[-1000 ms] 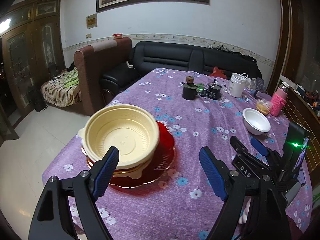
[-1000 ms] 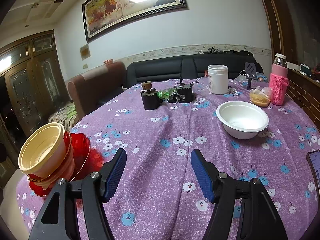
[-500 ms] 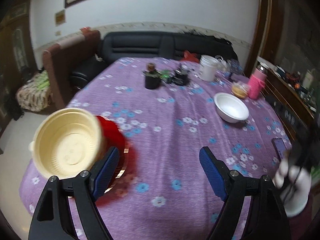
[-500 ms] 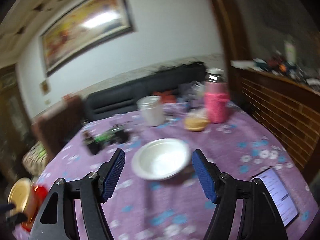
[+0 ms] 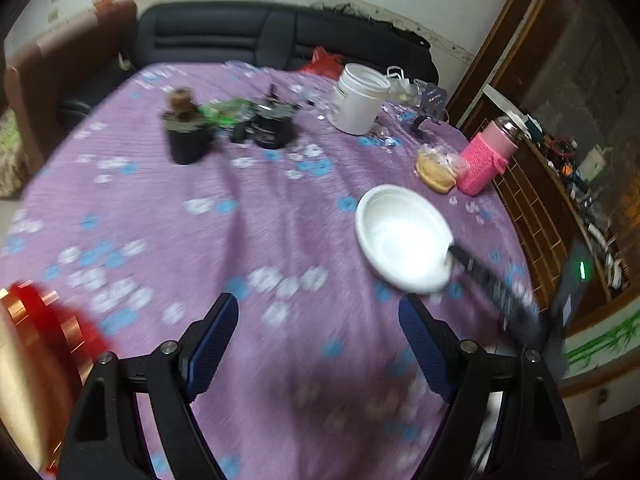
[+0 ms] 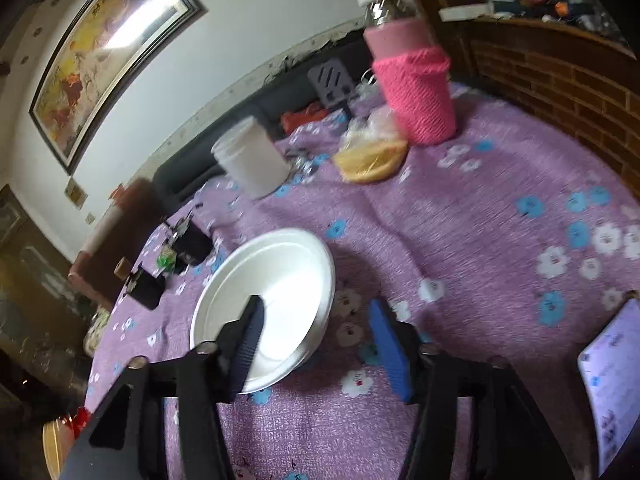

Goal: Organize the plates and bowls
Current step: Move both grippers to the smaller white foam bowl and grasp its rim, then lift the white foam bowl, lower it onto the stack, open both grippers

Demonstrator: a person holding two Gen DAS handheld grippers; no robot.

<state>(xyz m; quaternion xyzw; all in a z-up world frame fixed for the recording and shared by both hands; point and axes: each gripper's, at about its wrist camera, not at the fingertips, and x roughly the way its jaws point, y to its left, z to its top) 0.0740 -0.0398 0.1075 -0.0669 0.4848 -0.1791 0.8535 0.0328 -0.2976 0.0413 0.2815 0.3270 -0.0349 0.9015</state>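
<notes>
So since a second ago both grippers have swung to the right: the left wrist view used to sit right over the yellow bowl stack on the red plate, and now that stack is shoved off to the far left edge, pretty blurred. The right gripper has gone from hanging over bare cloth to straddling the rim of the white bowl.

Right gripper's jaws are spread wide. One finger is over the inside of the bowl, the other is outside it over the purple flowered tablecloth, so the near rim sits between them. Nothing is pinched yet as far as I can see. In the left wrist view you can see a dark finger tip at the bowl's right rim, but it's too smeared to say if it's touching.

Left gripper is wide open too, holding nothing, just over the cloth in the middle of the table.

Other stuff: the white bowl sits upright on the cloth, near a pink knit-covered bottle and a bagged yellowish thing just beside it. A white jar stands further back, and a phone lies at the right edge.
</notes>
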